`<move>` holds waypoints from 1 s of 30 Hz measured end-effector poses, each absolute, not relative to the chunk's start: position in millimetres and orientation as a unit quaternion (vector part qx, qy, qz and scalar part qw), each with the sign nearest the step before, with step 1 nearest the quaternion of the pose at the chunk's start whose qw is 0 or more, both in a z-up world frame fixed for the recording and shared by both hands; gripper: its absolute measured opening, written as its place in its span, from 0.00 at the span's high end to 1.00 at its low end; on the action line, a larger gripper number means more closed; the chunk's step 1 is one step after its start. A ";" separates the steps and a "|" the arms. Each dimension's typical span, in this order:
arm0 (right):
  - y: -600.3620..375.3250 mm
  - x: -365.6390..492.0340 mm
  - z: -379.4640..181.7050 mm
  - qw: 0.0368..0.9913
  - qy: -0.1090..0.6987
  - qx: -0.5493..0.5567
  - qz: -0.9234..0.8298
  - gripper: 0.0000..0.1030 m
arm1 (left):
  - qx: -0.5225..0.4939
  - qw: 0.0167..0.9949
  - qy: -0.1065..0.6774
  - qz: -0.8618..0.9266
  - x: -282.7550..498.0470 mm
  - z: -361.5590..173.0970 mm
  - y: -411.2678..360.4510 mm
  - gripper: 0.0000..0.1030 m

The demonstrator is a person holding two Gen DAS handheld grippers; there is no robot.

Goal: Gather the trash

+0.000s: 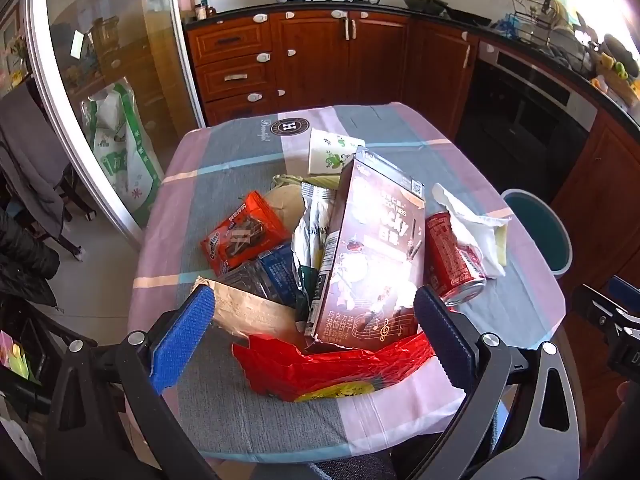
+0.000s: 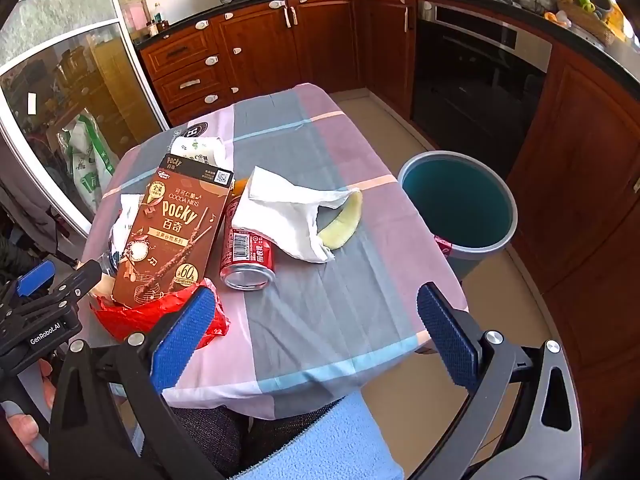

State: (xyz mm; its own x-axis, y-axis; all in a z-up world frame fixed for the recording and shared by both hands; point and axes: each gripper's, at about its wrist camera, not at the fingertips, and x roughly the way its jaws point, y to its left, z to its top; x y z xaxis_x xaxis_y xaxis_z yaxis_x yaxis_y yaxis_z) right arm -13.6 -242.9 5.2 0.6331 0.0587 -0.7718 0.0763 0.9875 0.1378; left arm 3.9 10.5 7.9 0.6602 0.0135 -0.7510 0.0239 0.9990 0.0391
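Nearest to the cameras, both grippers are held above the near edge of a small table (image 2: 320, 312) covered with a checked cloth of grey, pink and pale blue. The left gripper (image 1: 316, 320) is seen with its jaws spread to their widest; nothing is gripped, though the trash pile lies in line between the blue pads. The right gripper (image 2: 316, 320) is likewise fully spread and empty, with bare cloth visible between its pads. Both are tilted steeply downward.

Directly ahead of the left gripper, a crumpled red foil wrapper (image 1: 332, 368) is found at the near side of the pile. A brown paper bag (image 1: 248, 312) lies to its left. A brown Pocky box (image 1: 368, 256) is propped on the red wrapper, leaning back against the pile. To the left of the box, a dark blue packet (image 1: 276, 276), a silver crumpled wrapper (image 1: 312, 224) and an orange snack packet (image 1: 244, 236) are stacked loosely.

Just right of the box, a red soda can (image 2: 248, 252) lies on its side with one end facing the cameras. A white tissue (image 2: 288, 212) rests against the can, and a pale green peel (image 2: 344, 224) touches the tissue on its far right.

Beyond the pile, a white paper cup with green print (image 1: 332, 152) lies on its side.

Off the right edge of the table, a grey bin with a teal interior (image 2: 460, 200) stands on the floor. Wooden kitchen cabinets (image 2: 256, 44) and a built-in oven (image 2: 476, 76) are located at the far side.
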 end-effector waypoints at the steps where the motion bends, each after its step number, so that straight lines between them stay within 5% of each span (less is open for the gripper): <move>1: -243.0 -13.4 5.3 0.900 0.428 0.079 -0.005 0.06 | 0.023 0.911 0.411 -0.003 3.5 7.6 10.8 0.04; 30: -248.0 -13.7 -1.1 0.895 0.438 0.087 -0.012 0.06 | 0.030 0.910 0.414 -0.028 -1.2 2.6 6.8 0.04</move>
State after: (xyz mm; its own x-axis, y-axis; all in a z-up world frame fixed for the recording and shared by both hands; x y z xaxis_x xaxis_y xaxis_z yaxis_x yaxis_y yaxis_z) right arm -13.7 -248.0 -1.1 0.6163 0.0549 -0.7856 0.0982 0.9844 0.1458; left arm -1.2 6.8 2.6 0.6563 -0.0258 -0.7540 0.0758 0.9966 0.0319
